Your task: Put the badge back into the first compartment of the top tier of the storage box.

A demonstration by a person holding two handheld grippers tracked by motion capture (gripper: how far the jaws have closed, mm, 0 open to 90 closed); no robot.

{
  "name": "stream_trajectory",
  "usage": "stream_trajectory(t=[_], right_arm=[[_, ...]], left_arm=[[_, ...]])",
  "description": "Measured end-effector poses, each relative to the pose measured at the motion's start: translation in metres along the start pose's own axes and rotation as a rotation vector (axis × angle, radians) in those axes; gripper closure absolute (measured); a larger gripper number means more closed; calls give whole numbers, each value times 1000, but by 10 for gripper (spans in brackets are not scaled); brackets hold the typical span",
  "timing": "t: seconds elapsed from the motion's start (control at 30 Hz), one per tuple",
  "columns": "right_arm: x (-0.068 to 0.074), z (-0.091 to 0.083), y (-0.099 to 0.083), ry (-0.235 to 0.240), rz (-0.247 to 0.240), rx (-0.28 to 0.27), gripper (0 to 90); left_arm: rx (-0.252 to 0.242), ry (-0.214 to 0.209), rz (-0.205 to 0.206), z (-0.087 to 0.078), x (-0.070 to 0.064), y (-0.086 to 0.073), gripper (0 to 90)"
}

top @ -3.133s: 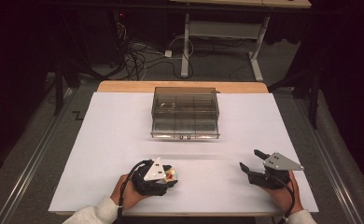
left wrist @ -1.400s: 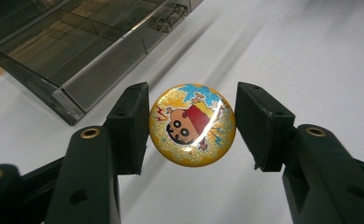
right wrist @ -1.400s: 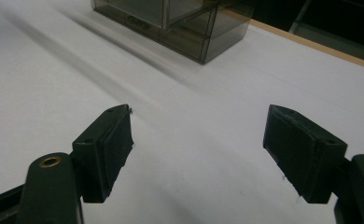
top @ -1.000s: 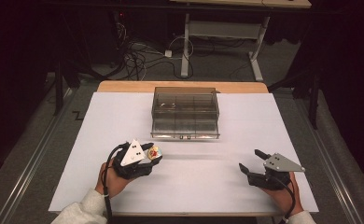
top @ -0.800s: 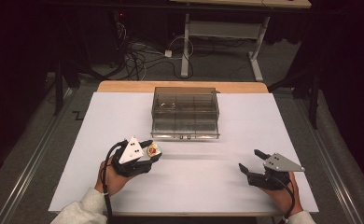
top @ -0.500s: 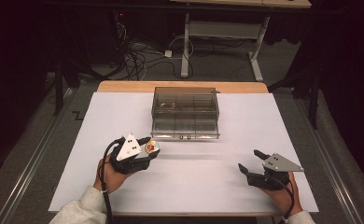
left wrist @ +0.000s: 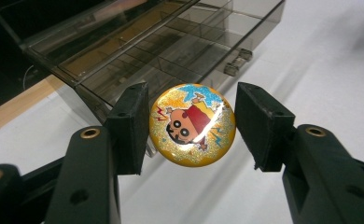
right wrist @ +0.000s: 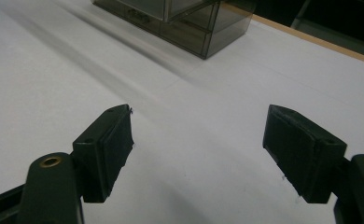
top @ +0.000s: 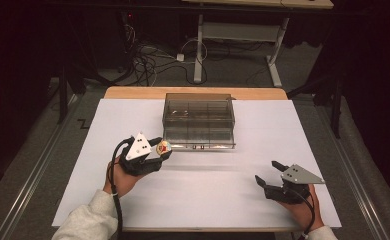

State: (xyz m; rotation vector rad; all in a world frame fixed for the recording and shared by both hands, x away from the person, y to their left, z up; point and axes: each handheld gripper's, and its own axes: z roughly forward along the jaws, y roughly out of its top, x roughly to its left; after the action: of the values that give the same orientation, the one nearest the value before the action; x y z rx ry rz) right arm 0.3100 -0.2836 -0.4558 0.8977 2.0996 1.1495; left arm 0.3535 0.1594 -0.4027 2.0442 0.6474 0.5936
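A round yellow glitter badge (top: 163, 147) with a cartoon figure hangs above the table, held between the jaws of my left gripper (top: 160, 149). In the left gripper view the badge (left wrist: 192, 125) faces the camera and the left gripper (left wrist: 192, 133) is shut on its edges. It sits just off the front left corner of a smoky clear drawer box (top: 199, 120); a compartmented drawer (left wrist: 171, 42) stands pulled out. My right gripper (top: 267, 171) rests open at the front right, with nothing in the right gripper (right wrist: 199, 140).
A white sheet (top: 208, 200) covers the table, with a wooden edge (top: 133, 92) at the back. The drawer box (right wrist: 185, 23) stands at the back centre. Cables and a desk frame lie on the dark floor beyond.
My left gripper has carried the badge left from the front centre and then forward toward the drawer box. The right gripper has stayed in place, open.
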Motion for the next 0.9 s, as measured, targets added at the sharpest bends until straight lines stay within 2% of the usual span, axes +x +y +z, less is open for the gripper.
stream_trajectory(t=[0.43, 0.77, 0.9], right_arm=[[-2, -2, -2, -5, 4, 0, 242], [-1, -2, -2, -2, 2, 0, 243], [-2, -2, -2, -2, 3, 2, 244]], left_arm=[[36, 8, -26, 35, 25, 26, 449], [64, 7, -28, 53, 29, 34, 449], [66, 11, -41, 57, 31, 35, 448]])
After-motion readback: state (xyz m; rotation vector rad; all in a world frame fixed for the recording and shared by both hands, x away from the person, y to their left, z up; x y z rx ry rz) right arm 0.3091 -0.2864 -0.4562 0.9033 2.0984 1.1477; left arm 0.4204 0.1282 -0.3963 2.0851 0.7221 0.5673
